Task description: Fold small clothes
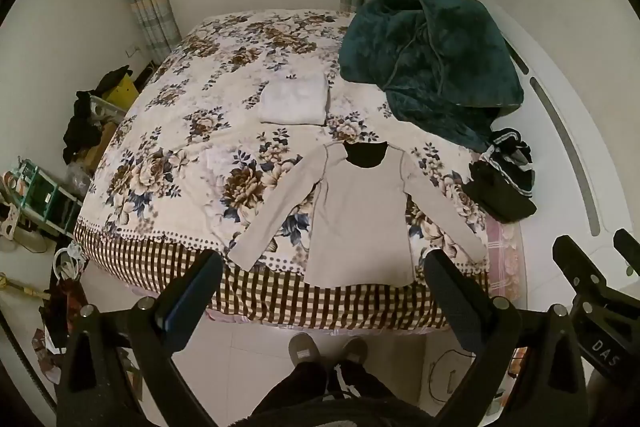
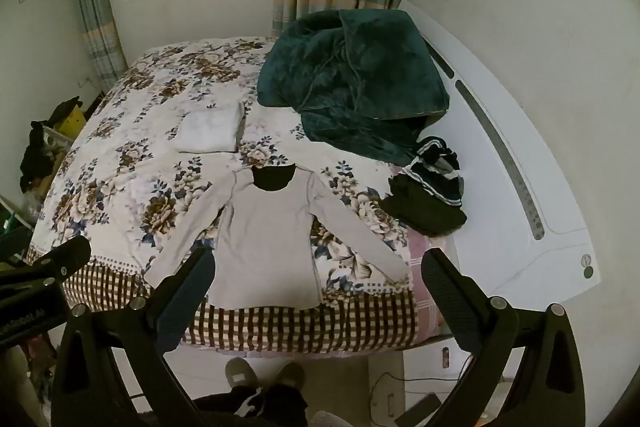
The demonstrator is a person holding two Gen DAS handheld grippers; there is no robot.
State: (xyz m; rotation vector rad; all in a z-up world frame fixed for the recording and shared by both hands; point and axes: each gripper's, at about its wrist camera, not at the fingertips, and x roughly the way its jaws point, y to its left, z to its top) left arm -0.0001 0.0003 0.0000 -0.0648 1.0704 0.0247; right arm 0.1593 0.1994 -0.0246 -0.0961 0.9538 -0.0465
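On the bed, left to right: one folded white garment mid-bed, one beige long-sleeved top spread flat at the near edge, one green blanket, one dark clothes heap right edge. Left tongs and right tongs spread, empty, above the tiled floor.

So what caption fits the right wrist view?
Open right claw hovering above a beige long-sleeved shirt spread flat on the floral bedspread.
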